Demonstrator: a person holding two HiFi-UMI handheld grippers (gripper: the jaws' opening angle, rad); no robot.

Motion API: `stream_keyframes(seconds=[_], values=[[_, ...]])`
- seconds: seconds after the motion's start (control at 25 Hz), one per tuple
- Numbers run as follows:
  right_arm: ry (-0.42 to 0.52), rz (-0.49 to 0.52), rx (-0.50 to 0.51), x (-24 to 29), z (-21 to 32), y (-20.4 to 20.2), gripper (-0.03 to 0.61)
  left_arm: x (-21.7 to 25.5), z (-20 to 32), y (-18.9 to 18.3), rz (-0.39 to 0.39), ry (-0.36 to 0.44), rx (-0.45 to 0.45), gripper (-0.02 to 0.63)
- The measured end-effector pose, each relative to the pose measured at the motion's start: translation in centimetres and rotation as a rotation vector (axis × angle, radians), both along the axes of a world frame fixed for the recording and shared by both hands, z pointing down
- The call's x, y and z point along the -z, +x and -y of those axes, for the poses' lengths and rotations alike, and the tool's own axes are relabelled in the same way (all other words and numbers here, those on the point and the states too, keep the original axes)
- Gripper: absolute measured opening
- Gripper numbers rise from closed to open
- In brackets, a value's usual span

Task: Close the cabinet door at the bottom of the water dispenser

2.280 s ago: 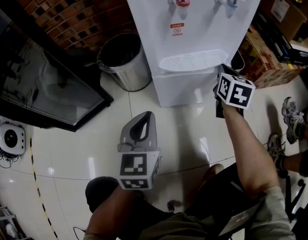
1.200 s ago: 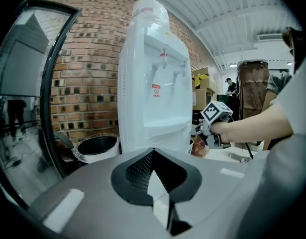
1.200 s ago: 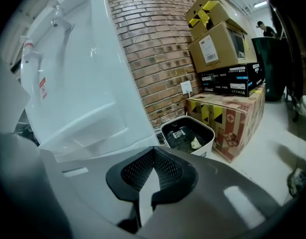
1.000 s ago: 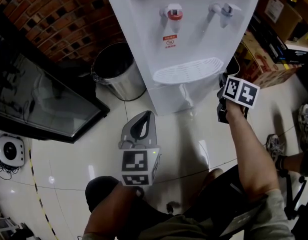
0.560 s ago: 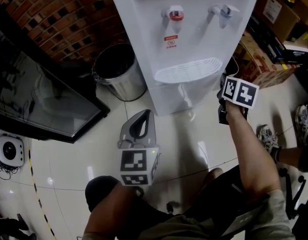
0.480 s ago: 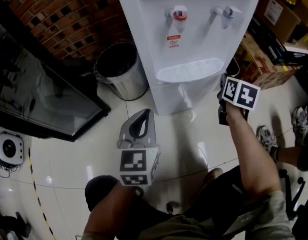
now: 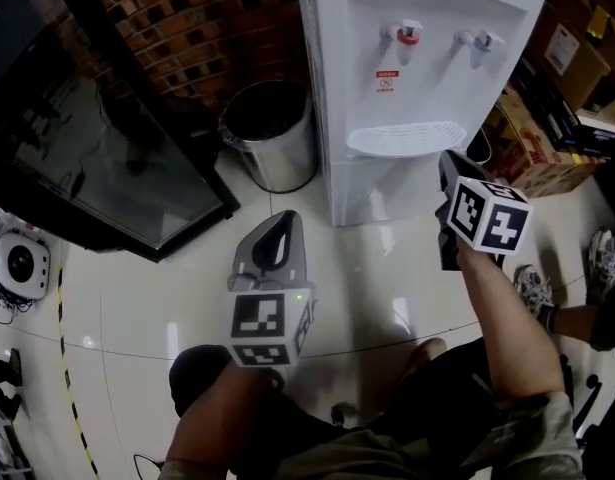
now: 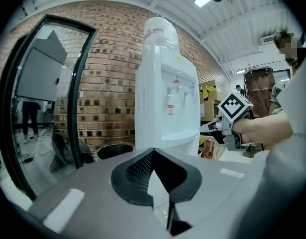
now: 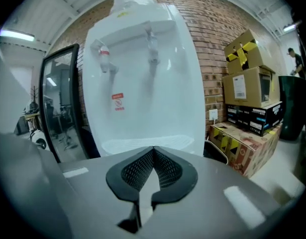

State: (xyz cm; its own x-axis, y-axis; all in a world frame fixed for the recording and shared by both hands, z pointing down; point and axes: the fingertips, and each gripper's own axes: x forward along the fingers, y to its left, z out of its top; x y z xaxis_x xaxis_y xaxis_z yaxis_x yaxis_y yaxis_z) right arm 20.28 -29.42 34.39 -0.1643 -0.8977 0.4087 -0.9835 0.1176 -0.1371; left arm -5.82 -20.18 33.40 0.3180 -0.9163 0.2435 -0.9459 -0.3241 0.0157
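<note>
The white water dispenser (image 7: 417, 78) stands against the brick wall, with a red and a blue tap over its drip tray (image 7: 405, 138). Its lower cabinet door (image 7: 379, 186) looks flush with the body. My right gripper (image 7: 449, 168) hovers just right of the drip tray, apart from the dispenser, shut and holding nothing. In the right gripper view its jaws (image 9: 153, 148) point at the dispenser (image 9: 143, 83) front. My left gripper (image 7: 284, 220) hangs over the floor in front and to the left, also shut and holding nothing (image 8: 153, 151); its view shows the dispenser (image 8: 167, 108) and the right gripper (image 8: 215, 127).
A steel waste bin (image 7: 272, 133) sits left of the dispenser. A black-framed glass panel (image 7: 107, 158) leans at the left. Cardboard boxes (image 7: 537, 138) are stacked at the right. A person's shoes (image 7: 532, 293) are on the glossy tile floor at the right. A round white device (image 7: 22, 265) lies far left.
Both grippers have risen toward the camera, the right one more, and it has rolled. The head view has swung, so the dispenser now sits further right in the picture.
</note>
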Motion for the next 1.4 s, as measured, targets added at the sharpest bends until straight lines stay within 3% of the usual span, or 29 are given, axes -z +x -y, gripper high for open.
stream_keyframes(seconds=[0.4,0.6,0.8,1.16,1.4], values=[[0.157,-0.019,0.258,6.5,-6.5,-9.8,0.000,1.2,-4.3,-6.2,0.029,0.012,0.101,0.000],[0.184,0.005,0.406,8.0,-10.2,-15.8,0.000,2.8,-6.9,-8.8,-0.005,0.036,0.131,0.000],[0.170,0.001,0.501,7.9,-13.8,-19.8,0.000,3.9,-9.0,-9.3,-0.010,0.061,0.102,0.000],[0.141,0.067,0.540,7.9,-18.4,-23.6,0.000,5.7,-12.4,-9.8,-0.052,0.068,0.017,0.000],[0.183,0.038,0.536,7.5,-22.4,-23.6,0.000,7.0,-15.0,-9.5,-0.047,0.116,-0.030,0.001]])
